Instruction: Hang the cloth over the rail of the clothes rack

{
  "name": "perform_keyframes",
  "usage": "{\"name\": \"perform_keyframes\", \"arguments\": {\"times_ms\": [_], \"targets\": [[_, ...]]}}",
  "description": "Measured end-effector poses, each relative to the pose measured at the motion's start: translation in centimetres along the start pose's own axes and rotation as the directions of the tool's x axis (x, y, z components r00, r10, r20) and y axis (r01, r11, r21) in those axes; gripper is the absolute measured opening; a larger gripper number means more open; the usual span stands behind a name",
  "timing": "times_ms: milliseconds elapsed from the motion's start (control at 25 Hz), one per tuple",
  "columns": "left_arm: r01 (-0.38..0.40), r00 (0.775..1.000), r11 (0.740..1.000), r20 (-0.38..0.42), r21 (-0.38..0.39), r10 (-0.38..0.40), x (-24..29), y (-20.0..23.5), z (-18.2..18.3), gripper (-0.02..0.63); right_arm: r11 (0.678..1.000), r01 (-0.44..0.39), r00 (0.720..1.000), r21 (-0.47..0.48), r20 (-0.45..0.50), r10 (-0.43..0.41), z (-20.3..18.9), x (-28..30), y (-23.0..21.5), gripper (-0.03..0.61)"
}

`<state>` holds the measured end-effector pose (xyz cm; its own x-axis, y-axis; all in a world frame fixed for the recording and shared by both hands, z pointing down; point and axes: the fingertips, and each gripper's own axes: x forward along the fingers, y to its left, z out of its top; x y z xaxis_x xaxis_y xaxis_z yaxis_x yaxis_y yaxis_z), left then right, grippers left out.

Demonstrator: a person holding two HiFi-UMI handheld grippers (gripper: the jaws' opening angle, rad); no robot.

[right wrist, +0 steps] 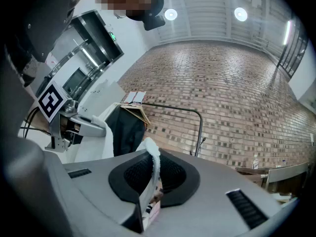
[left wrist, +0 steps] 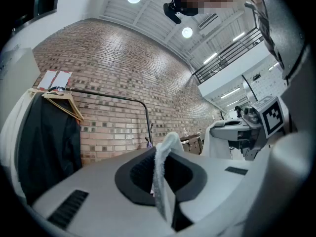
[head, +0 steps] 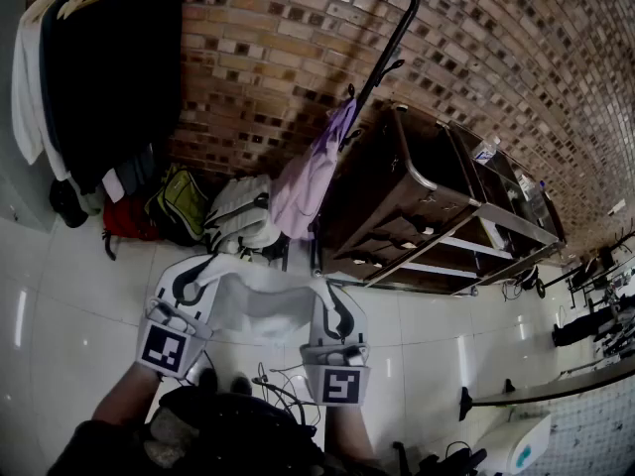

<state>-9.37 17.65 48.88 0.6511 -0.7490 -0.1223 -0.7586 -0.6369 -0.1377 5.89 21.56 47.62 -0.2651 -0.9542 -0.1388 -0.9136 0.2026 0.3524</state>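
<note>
Left tongs point(head: 205, 274) and right tongs point(head: 330, 298) sit side by side low in the head view, each pressed together on a top corner of the white cloth point(head: 263, 303). In both gripper views a strip of its edge stands up between the dark pads. The cloth spans the gap between them and sags a little in the middle, held over the tiled floor point(head: 69, 305) and well short of the clothes rack point(head: 337, 206). The black rail point(head: 389, 53) curves up against the brick wall point(head: 278, 48). A lilac garment point(head: 308, 181) hangs at one end, a dark coat point(head: 109, 67) at the other, with bags point(head: 179, 206) on the floor between them.
</note>
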Motion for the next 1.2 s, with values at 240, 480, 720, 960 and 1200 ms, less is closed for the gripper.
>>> {"name": "perform_keyframes", "arguments": {"times_ms": [240,480,720,960,1200], "targets": [[0.001,1.000,1.000,-0.010,0.006,-0.001,-0.2,0.5,-0.6,0.043,0.999,0.011,1.000,0.030,-0.009,-0.011,-0.4,0.1,0.6,0.012],[0.026,1.000,1.000,0.000,0.005,-0.026,-0.3,0.9,-1.0,0.043,1.000,0.016,1.000,0.026,-0.008,-0.016,0.1,0.7,1.7,0.012],[0.063,0.998,0.998,0.016,-0.002,-0.063,-0.6,1.1,-0.7,0.043,0.999,0.030,1.000,0.013,-0.006,-0.029,1.0,1.3,2.7,0.012],[0.091,0.995,0.996,0.038,0.004,-0.091,-1.4,2.3,-0.7,0.043,0.997,0.073,0.997,0.025,-0.007,-0.073,1.3,1.4,3.8,0.012],[0.118,0.993,0.993,0.025,-0.011,-0.118,-1.4,2.8,-1.1,0.043,0.996,0.085,0.996,0.018,-0.006,-0.085,1.7,1.6,4.6,0.012]]}}
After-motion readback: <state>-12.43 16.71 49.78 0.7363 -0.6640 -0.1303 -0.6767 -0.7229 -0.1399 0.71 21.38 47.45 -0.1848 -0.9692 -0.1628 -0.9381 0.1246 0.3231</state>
